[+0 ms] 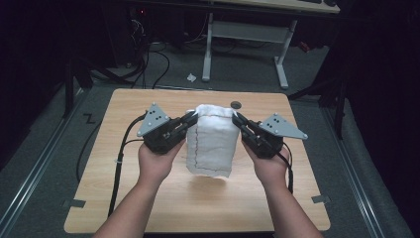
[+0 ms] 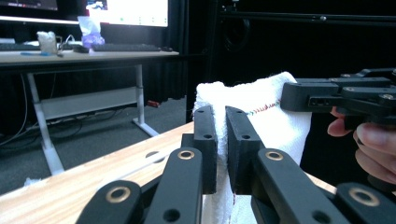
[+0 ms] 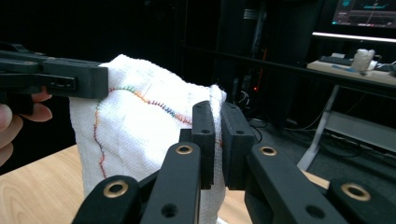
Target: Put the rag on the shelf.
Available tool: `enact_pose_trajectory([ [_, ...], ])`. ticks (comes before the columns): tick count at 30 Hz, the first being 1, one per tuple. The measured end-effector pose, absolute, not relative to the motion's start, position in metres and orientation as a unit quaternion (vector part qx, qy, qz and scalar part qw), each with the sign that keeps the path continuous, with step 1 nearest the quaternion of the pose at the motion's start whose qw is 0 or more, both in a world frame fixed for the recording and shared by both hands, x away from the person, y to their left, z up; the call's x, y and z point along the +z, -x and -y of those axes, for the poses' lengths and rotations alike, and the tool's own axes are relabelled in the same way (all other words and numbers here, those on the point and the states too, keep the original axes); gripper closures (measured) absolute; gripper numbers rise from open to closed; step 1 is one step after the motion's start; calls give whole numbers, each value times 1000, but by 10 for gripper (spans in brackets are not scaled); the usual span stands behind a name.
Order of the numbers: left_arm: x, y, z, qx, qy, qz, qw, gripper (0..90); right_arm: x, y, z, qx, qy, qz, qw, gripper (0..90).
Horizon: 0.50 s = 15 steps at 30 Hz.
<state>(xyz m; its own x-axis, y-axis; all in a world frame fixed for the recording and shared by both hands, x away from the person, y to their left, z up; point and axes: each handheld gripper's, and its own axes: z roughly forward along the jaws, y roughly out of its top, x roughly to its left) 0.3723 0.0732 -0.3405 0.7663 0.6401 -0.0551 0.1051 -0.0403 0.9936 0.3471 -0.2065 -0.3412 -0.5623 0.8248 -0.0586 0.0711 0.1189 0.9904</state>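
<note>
- The white woven cloth with a coloured stitched hem (image 1: 212,140) hangs in the air above the light wooden tabletop (image 1: 148,208), stretched between the two grippers and clear of the surface; its shadow falls on the wood below its lower edge.
- The left gripper (image 1: 191,118) has its black jaws nearly closed, pinching the cloth's upper left corner; the left gripper view shows the fabric squeezed between the two pads (image 2: 205,140).
- The right gripper (image 1: 236,118) is likewise nearly closed on the upper right corner, the hem caught between its pads (image 3: 204,135).
- Holding both top corners probably lets the cloth's own weight pull it flat and straight, ready for folding or laying down.
- A small dark round disc (image 1: 236,104) lies on the table's far edge, behind the cloth.
</note>
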Motion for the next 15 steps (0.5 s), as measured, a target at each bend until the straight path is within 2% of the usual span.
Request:
enact_pose_trajectory([
  [15,-315,-404,-61,249,-696,-264,620,842,-309,-376,212,572,-337,-661,350,858],
])
